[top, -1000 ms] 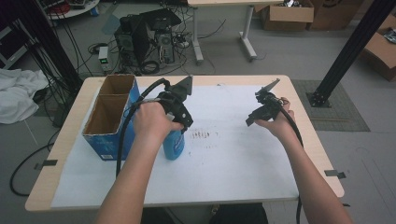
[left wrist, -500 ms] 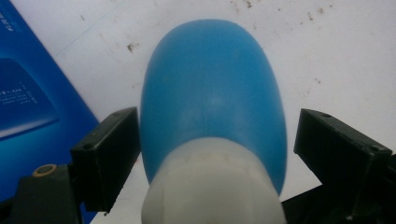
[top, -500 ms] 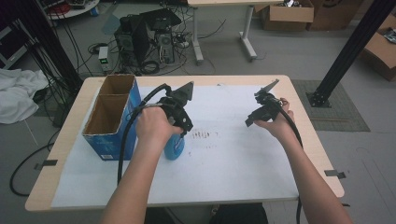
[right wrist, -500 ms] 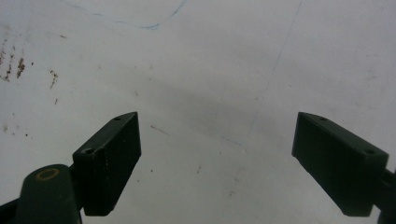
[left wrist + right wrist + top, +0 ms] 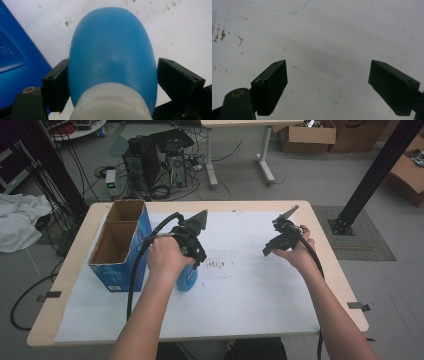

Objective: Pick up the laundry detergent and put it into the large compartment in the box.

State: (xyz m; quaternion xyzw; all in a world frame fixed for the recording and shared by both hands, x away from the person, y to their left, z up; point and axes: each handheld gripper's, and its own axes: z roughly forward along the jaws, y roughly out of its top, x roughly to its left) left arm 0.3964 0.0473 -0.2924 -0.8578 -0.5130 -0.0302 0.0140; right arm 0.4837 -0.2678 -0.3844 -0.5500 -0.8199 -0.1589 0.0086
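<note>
Grey floor (image 5: 310, 180) is being seen all round the table, with computer towers (image 5: 155, 162) and tangled cables lying at the far side, cardboard boxes (image 5: 307, 132) stacked far right, a black post (image 5: 372, 175) slanting down to a dark mat (image 5: 367, 237), and a white cloth (image 5: 20, 222) heaped at the left.

The wooden table (image 5: 65, 270) is being covered almost wholly by a white sheet (image 5: 240, 300). The sheet is being marked by dark specks at the centre (image 5: 217, 265) and, in the right gripper view, by faint blue lines (image 5: 287, 11).

A blue cardboard box (image 5: 120, 245) with two open compartments is standing at the left of the sheet.

A blue bottle (image 5: 110, 57) with a whitish cap (image 5: 110, 102) is being kept upright on the sheet, just right of the box, near the centre. In the high view it (image 5: 187, 279) is being partly hidden under the left hand.

The left gripper (image 5: 112, 82) is being held over the bottle, jaws standing on either side of the body. The left jaw is looking close against it; a thin gap is being shown at the right, so a firm hold cannot be told.

The right gripper (image 5: 328, 87) is being held above bare sheet at the right, jaws spread wide with nothing between. In the high view it (image 5: 280, 232) is well apart from the bottle.
</note>
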